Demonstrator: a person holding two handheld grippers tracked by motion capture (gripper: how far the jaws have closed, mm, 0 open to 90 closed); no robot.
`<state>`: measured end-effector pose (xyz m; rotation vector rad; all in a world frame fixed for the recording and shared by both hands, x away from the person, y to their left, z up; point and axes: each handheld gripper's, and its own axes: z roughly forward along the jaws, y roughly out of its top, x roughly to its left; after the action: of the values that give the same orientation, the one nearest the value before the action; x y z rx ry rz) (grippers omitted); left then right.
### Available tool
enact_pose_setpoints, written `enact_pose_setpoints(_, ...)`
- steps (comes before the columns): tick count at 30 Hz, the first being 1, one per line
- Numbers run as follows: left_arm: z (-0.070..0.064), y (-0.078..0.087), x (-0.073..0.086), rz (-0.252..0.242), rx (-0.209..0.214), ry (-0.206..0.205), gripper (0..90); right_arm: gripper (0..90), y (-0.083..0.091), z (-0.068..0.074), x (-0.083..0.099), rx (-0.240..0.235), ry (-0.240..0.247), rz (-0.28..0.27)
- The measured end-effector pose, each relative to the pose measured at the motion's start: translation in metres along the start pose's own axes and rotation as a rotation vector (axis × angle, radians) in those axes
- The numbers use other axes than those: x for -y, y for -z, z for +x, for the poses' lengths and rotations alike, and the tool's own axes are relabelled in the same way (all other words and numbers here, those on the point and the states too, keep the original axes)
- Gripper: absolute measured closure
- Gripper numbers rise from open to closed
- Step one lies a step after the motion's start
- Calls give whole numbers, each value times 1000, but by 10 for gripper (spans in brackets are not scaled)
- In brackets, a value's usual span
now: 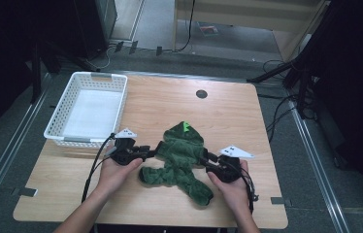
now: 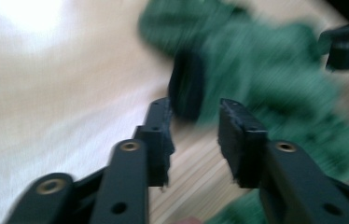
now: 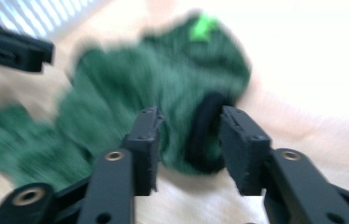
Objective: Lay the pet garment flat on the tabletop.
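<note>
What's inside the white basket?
The white basket by the green fleece garment looks empty: only its pale bottom shows in the high view. Its near wall hides a narrow strip of floor behind it.

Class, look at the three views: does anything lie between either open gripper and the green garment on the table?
Nothing visible does. The left gripper and the right gripper each face a dark cuff of the green garment, with only bare table around.

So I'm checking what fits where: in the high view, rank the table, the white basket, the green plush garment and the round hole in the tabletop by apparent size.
1. Table
2. White basket
3. Green plush garment, somewhat smaller than the basket, though it lies nearer the camera
4. Round hole
</note>
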<state>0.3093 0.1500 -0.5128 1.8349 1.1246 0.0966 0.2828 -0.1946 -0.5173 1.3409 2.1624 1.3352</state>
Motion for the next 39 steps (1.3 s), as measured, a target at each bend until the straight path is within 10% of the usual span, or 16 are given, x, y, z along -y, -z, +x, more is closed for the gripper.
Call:
enact_pose_setpoints(6,-14,-18,-31,-91,8,-6,610,659,4,13,-30,9,-10,-103)
enact_pose_setpoints(13,-11,-89,-55,91,-2,41,625,670,-65,52,-10,4,70,73)
enact_pose_setpoints(18,-10,-121,-55,232,-34,-9,621,681,-66,52,3,-39,86,126)
enact_pose_setpoints(35,-9,-131,-58,138,-223,-44,838,737,-51,56,9,-130,157,227)
enact_pose_setpoints(39,-9,-131,-59,125,-198,-9,749,673,-48,52,5,-153,166,228)
